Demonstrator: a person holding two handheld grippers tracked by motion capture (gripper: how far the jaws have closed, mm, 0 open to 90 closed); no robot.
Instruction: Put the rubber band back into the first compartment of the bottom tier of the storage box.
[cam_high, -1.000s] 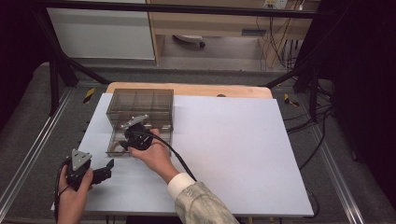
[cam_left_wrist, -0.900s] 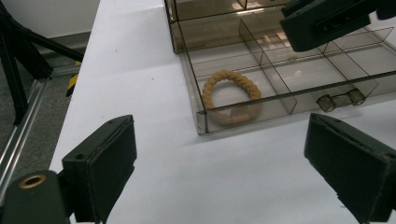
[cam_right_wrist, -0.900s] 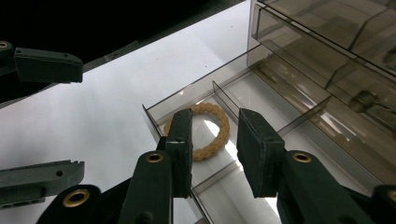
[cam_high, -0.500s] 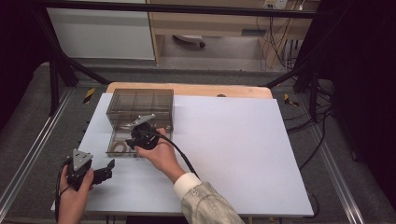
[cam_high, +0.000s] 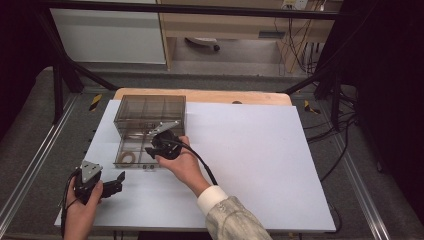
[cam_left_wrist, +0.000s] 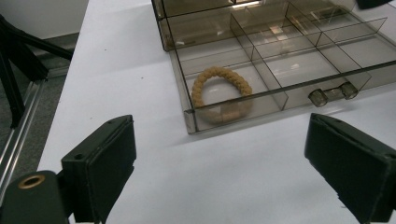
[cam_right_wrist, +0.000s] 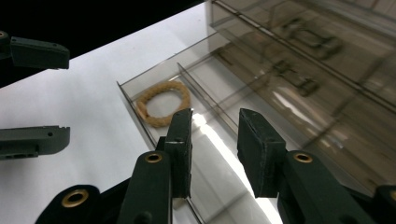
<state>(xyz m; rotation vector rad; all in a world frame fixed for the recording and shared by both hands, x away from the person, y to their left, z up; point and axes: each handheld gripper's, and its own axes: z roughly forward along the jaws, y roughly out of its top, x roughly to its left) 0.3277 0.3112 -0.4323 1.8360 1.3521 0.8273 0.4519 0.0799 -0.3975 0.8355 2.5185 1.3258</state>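
A smoky clear drawer box stands on the white table, its divided drawer pulled out toward me. A tan braided ring lies in the drawer's front left compartment. My right gripper hovers over the drawer's right part. Its jaws stand a little apart with nothing between them. My left gripper sits low on the table in front of the drawer, jaws wide open and empty. It also appears at the left edge of the right gripper view.
The drawer front carries a clear handle with two knobs. A white sheet covers the table, with broad bare room to the right. A metal rail runs along the left side, and cables hang at the right.
My right gripper has shifted a little to the right over the open drawer. The left gripper, the drawer and the ring have stayed put.
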